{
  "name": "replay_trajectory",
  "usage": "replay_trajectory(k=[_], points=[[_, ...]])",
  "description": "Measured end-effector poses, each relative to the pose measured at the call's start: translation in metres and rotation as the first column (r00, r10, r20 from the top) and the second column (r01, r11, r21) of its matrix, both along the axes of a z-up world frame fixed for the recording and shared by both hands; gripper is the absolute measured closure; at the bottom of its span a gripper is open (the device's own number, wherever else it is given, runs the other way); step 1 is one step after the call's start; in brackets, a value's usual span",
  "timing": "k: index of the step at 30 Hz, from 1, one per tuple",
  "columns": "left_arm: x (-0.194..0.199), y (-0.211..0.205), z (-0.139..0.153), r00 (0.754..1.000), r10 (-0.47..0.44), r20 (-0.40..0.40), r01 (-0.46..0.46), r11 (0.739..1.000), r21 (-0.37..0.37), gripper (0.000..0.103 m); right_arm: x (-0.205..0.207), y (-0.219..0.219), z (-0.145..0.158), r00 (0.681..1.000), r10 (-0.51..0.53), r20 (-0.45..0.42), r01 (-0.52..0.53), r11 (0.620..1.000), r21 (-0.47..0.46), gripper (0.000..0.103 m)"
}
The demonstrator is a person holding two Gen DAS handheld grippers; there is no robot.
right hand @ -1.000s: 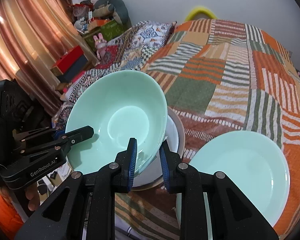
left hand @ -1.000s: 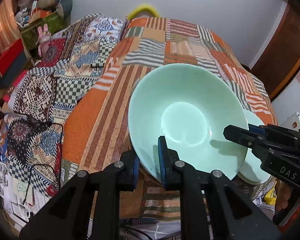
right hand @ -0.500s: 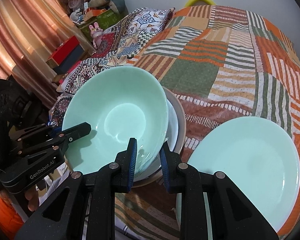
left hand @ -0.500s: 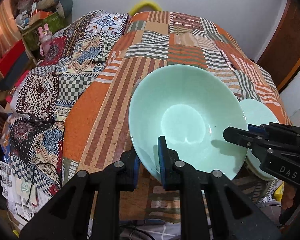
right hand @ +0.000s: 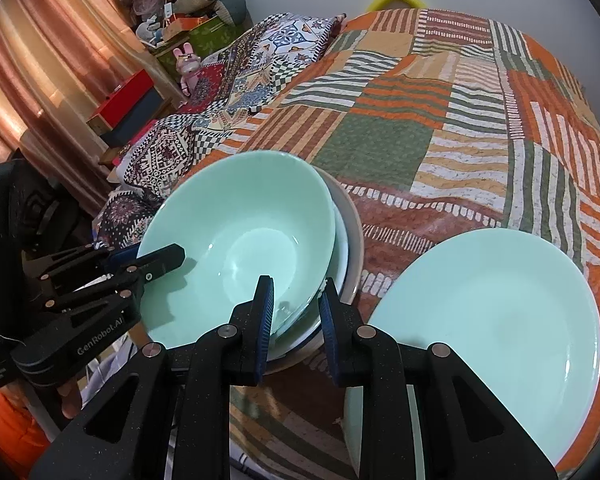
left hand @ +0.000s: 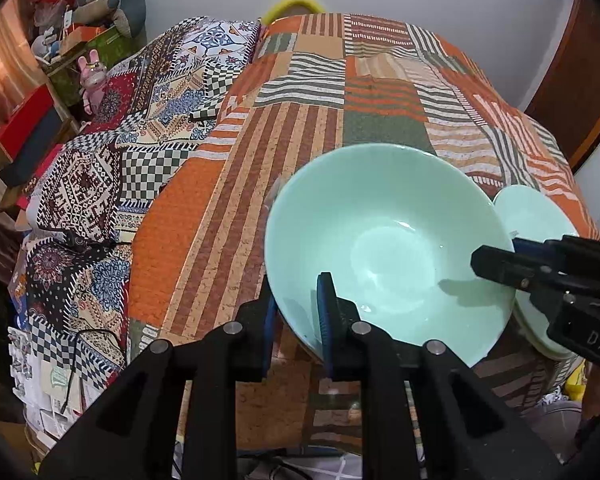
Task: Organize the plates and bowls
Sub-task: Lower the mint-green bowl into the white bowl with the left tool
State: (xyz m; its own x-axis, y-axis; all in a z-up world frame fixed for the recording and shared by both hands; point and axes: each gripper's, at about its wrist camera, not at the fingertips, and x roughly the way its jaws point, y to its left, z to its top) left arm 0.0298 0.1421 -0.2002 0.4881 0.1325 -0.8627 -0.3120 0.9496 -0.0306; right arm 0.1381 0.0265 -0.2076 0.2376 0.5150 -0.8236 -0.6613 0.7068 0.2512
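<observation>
Both grippers' fingers clamp the mint bowl [left hand: 388, 248]: left gripper [left hand: 296, 316] at lower centre, right gripper [right hand: 296, 312] likewise (mint plate [right hand: 496, 320] lower right).

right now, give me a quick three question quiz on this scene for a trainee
1. True or false: both tongs, left and right, are clamped on the rim of the same round mint-green ceramic bowl.
2. What sits directly beneath that bowl? A) bare patchwork bedspread B) a white dish nested in a wide beige dish C) a red box
3. Fill in: in the right wrist view, the flat mint-green plate lies to the ____ of the bowl.

Key: 1 true; 2 B; 3 right
</observation>
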Motion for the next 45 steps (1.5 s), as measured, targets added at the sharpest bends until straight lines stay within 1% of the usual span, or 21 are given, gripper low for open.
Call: replay_trajectory(k=[3,6,12,13,14,15,17,18,19,20,26,33,38,41,42,45], points=[[0.001,0.001,0.000,1.000,-0.003,0.001,0.003,1.000,0.000,0.085,-0.001,0.000,0.000,1.000,-0.002,0.030,0.003,1.000,-0.029,0.081],[0.001,0.001,0.000,1.000,-0.006,0.000,0.006,1.000,0.000,0.085,0.000,-0.001,0.001,1.000,0.005,0.028,-0.005,1.000,-0.025,0.079],[-0.003,0.001,0.009,1.000,-0.016,0.024,0.016,1.000,0.005,0.085,0.000,-0.003,0.003,1.000,0.002,0.031,-0.001,1.000,-0.024,0.079],[-0.004,0.002,0.011,0.999,-0.018,0.031,0.018,1.000,-0.001,0.082,0.000,-0.004,0.004,0.999,-0.004,0.034,0.004,1.000,-0.023,0.079],[-0.005,0.003,0.013,0.999,-0.020,0.039,0.020,1.000,-0.009,0.082,0.000,-0.005,0.006,0.999,-0.007,0.038,0.008,1.000,-0.019,0.076],[-0.007,0.004,0.015,0.999,-0.019,0.045,0.020,1.000,-0.015,0.080,0.001,-0.008,0.007,0.999,-0.015,0.044,0.016,1.000,-0.016,0.073],[-0.010,0.007,0.017,0.998,-0.014,0.059,0.016,0.999,-0.030,0.070,0.002,-0.011,0.010,0.998,-0.028,0.048,0.029,1.000,-0.007,0.068],[-0.011,0.008,0.017,0.998,-0.009,0.065,0.011,0.999,-0.038,0.061,0.004,-0.014,0.011,0.998,-0.037,0.046,0.037,0.999,0.000,0.065],[-0.013,0.010,0.017,0.997,-0.001,0.071,0.005,0.999,-0.050,0.057,0.004,-0.016,0.011,0.998,-0.042,0.043,0.042,0.999,0.004,0.063],[-0.013,0.011,0.016,0.997,0.002,0.072,0.002,0.998,-0.058,0.056,0.006,-0.017,0.011,0.998,-0.050,0.041,0.050,0.999,0.007,0.061],[-0.014,0.019,-0.001,0.999,0.010,0.040,-0.005,0.992,-0.126,0.056,0.014,-0.016,0.004,0.998,-0.069,0.006,0.069,0.998,0.006,0.061],[-0.011,0.019,-0.011,0.998,-0.017,0.052,0.026,0.984,-0.174,0.056,0.020,-0.006,-0.005,0.998,-0.067,-0.015,0.066,0.998,-0.013,0.061],[-0.006,0.025,-0.020,0.998,-0.028,0.056,0.041,0.969,-0.244,0.057,0.023,0.000,-0.012,0.998,-0.061,-0.026,0.061,0.998,-0.023,0.061],[-0.004,0.028,-0.023,0.998,-0.024,0.058,0.039,0.963,-0.268,0.059,0.024,0.004,-0.016,0.998,-0.051,-0.031,0.050,0.998,-0.035,0.061],[-0.003,0.029,-0.025,0.998,-0.028,0.058,0.043,0.959,-0.281,0.061,0.024,0.006,-0.018,0.998,-0.044,-0.039,0.043,0.998,-0.037,0.061],[0.000,0.029,-0.027,0.998,-0.030,0.053,0.044,0.955,-0.292,0.062,0.024,0.007,-0.019,0.998,-0.039,-0.039,0.038,0.999,-0.028,0.062]])
